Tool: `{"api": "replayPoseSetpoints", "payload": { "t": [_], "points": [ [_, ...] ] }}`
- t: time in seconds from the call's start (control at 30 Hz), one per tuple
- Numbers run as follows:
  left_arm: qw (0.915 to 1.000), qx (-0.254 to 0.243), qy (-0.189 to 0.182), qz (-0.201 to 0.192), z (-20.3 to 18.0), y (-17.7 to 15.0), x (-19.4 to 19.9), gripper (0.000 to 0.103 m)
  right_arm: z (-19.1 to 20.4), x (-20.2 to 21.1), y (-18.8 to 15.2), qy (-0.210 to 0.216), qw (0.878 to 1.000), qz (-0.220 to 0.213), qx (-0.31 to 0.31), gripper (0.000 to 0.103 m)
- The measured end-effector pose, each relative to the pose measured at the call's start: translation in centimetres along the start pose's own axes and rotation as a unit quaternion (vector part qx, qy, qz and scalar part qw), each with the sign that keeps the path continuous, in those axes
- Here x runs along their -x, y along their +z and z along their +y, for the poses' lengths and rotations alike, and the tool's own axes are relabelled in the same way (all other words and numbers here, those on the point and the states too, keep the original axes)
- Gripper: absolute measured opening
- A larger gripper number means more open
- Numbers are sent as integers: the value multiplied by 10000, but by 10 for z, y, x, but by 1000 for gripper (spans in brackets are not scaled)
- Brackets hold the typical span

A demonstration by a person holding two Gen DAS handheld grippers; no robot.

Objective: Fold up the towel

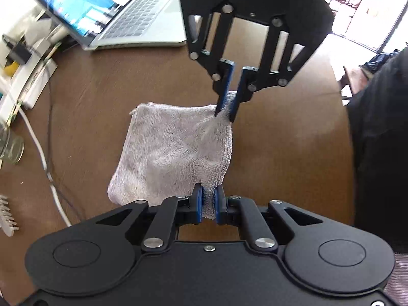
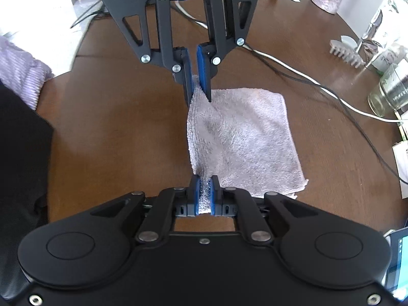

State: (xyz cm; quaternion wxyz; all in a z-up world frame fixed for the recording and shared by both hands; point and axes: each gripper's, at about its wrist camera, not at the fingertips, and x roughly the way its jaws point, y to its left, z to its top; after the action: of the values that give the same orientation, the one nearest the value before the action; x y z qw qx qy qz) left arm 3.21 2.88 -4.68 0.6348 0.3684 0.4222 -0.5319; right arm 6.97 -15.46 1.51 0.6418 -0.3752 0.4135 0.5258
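Observation:
A small pale grey terry towel (image 1: 176, 150) lies folded on the brown table (image 1: 280, 132). My left gripper (image 1: 208, 204) is shut on the towel's near right corner. My right gripper (image 1: 225, 117) faces it from the far side and is shut on the towel's far right corner. In the right wrist view the towel (image 2: 244, 140) spreads to the right, my right gripper (image 2: 204, 199) pinches its near corner and my left gripper (image 2: 199, 100) pinches the far corner. The held edge is lifted a little off the table (image 2: 114, 132); the rest lies flat.
An open laptop (image 1: 114, 17) sits at the far left. A white cable (image 1: 40, 148) and a dark cable run along the left side. A glass jar (image 2: 390, 94), a white comb-like piece (image 2: 344, 51) and papers stand at the right in the right wrist view. A person's dark clothing (image 1: 382, 140) is at the right.

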Motion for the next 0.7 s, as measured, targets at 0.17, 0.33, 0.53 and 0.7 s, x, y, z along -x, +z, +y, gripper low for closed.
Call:
{"api": "replayPoseSetpoints", "payload": {
  "t": [0.17,0.33,0.53,0.7],
  "points": [
    [9997,54,-224,5,-39,-5,-11,9,40,2,-12,296,9995,62,-57,9],
    [9984,251,-496,30,-74,-11,-33,9,74,-15,-27,543,9981,235,-165,9],
    [9976,448,-499,144,-77,-13,-40,16,75,-18,-29,565,9973,267,-394,13],
    [9960,522,-693,234,-79,-10,-41,56,84,-18,-22,664,9965,445,-245,58]
  ]
}}
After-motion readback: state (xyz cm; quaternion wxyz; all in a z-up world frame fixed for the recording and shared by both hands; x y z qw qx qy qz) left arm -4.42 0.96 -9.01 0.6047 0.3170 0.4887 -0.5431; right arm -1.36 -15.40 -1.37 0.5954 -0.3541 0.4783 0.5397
